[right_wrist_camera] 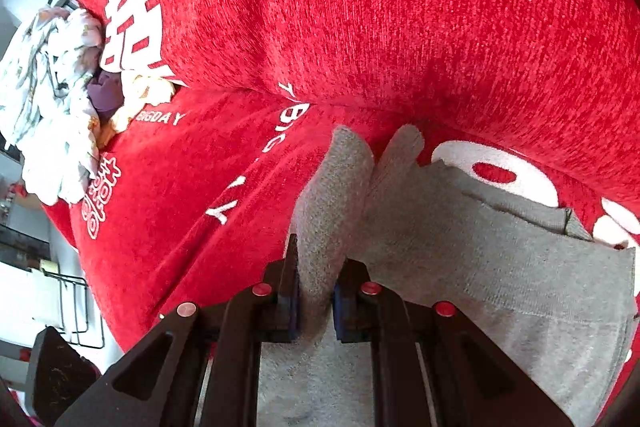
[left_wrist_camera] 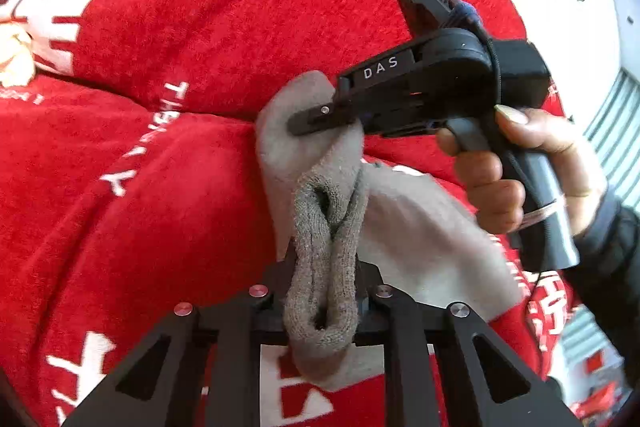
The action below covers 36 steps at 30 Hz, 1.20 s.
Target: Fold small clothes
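A grey sock lies on a red sofa cover with white lettering. My left gripper is shut on the sock's ribbed cuff, which bunches up between the fingers. My right gripper shows in the left wrist view, held by a hand, and pinches the far end of the sock. In the right wrist view the right gripper is shut on a raised fold of the grey sock, with the rest of the sock spread flat to the right.
A heap of white patterned clothes with a purple item lies at the left end of the sofa. A red back cushion rises behind the seat. A wire rack stands lower left beside the sofa.
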Tool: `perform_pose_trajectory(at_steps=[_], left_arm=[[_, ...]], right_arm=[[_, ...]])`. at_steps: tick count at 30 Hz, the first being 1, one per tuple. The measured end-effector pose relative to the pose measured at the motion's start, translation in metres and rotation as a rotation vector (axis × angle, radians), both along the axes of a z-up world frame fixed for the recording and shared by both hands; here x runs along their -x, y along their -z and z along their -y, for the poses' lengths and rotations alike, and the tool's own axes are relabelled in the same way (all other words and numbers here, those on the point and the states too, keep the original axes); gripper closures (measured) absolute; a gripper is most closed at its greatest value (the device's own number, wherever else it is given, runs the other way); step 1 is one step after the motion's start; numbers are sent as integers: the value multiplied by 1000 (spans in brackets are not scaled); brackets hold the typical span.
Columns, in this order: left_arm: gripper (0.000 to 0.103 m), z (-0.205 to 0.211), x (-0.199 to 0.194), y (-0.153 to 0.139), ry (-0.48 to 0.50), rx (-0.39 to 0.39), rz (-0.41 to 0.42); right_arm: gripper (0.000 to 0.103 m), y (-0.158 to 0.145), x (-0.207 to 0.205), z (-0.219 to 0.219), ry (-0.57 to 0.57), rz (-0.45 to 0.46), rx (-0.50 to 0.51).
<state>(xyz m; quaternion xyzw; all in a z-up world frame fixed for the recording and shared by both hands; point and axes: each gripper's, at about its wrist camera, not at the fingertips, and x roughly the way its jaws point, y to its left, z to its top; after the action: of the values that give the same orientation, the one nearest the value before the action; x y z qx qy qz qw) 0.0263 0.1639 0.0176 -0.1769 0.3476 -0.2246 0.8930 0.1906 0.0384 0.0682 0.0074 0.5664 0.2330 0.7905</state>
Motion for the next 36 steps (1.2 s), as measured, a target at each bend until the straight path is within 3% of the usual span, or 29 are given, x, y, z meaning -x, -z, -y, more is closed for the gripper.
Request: perform_pose_trajectory(at_steps=[4,12,17,19,27,36], left_arm=[[88,-1,9,-8,-33,-49,13],[91,14,26,-26,-94,-158,-35],[91,48,33,-43,-130,-299,-18],[91,66,35,-50,-144,-366,-9],[91,117,37,-69,-118,-450,-9],[91,187,41,-84,-133,-649,38]], right_arm=[[90,2,2,-7,5,9,27],[90,-14,13,-13,0,48,42],[90,-30,20,-1,4,76,20],[90,-37,23,9,10,85,2],[90,-46,17,56,27,46,-63],[90,-59,20,117,62,50,-166]])
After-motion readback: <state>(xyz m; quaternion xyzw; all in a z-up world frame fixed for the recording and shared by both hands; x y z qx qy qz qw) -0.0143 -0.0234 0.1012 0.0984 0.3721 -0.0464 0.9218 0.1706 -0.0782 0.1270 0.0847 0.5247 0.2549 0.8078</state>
